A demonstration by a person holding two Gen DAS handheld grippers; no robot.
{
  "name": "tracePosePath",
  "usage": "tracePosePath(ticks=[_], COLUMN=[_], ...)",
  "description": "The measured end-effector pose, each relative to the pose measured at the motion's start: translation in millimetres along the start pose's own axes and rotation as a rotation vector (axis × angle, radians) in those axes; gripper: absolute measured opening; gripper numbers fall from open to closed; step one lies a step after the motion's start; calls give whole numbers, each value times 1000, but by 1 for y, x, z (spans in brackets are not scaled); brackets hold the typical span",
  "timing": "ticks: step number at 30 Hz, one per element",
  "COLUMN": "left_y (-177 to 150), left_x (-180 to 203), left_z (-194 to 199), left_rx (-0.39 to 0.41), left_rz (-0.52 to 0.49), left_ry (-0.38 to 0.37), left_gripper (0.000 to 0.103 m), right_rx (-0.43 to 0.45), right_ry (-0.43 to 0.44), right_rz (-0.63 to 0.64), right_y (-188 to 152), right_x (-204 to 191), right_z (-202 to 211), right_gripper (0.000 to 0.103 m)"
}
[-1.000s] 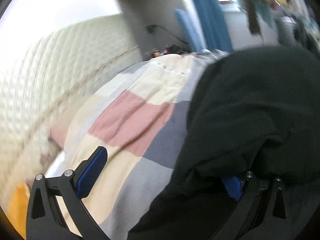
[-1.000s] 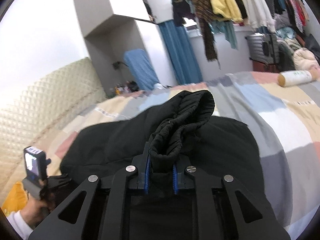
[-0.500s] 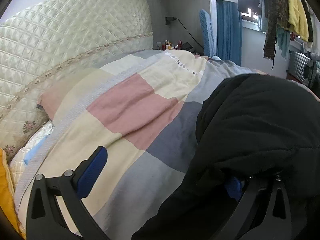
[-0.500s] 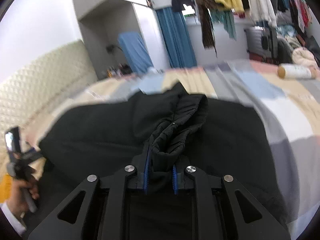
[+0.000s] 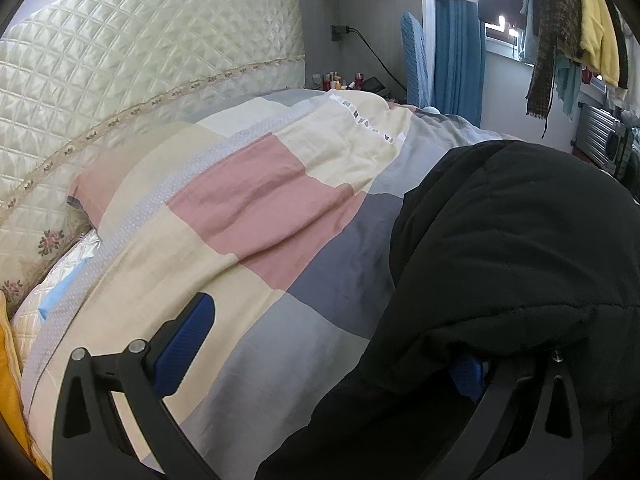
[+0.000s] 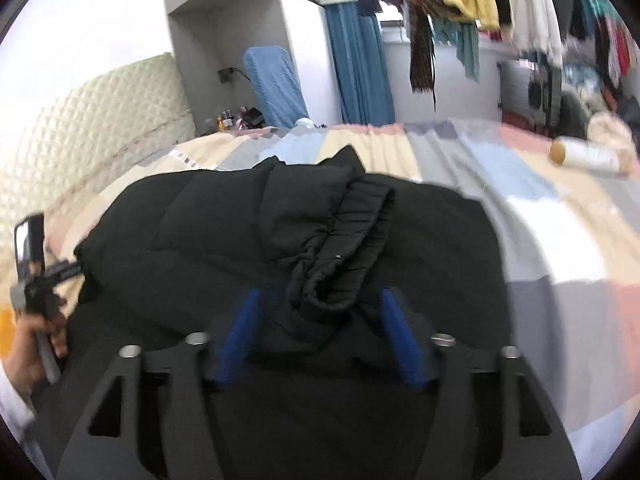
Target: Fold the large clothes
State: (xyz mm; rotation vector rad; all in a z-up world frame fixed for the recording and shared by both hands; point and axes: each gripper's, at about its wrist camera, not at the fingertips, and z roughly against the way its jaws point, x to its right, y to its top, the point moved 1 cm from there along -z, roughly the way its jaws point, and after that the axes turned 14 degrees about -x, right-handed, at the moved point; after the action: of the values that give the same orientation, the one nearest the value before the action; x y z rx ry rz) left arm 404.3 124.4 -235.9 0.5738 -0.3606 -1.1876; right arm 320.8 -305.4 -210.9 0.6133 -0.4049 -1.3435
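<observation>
Sleeve-folding step, judged: right claw spread wide astride ribbed cuff atop black puffer jacket, left claw wide, hem draped over one finger; regrasp needed.

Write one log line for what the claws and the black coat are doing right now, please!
right claw: open, around the sleeve cuff | left claw: open, one finger under black coat | coat: on patchwork quilt

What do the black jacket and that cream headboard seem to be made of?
Black jacket: likely matte synthetic shell with padding, judging by its puffy stitched panels, plus a ribbed knit cuff. Headboard: satiny, slightly glossy quilted fabric, diamond-stitched, with floral trim.
</observation>
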Motion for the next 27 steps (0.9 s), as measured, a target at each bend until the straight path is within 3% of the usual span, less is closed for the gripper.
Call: tracePosePath(ticks=[5, 12, 15, 21, 27], left_y=[-1, -2, -2, -1, -1], left_x=[0, -1, -1, 0, -1], left_z=[-1, -2, -2, -3, -5], left_rx=[-14, -25, -25, -25, -23], left_rz=[4, 7, 8, 8, 5], left_ry=[-9, -15, -16, -22, -43], left_gripper=[103, 103, 103, 103, 103], right_rx=[-70, -204, -188, -51, -21], right_ry=[-157, -243, -236, -185, -204], right_rz=[-18, -82, -105, -217, -258], right_y=[-16, -30, -26, -15, -12], right_x=[33, 73, 77, 93, 102], right_z=[-10, -58, -61, -39, -38], right_gripper=[73, 73, 73, 73, 73])
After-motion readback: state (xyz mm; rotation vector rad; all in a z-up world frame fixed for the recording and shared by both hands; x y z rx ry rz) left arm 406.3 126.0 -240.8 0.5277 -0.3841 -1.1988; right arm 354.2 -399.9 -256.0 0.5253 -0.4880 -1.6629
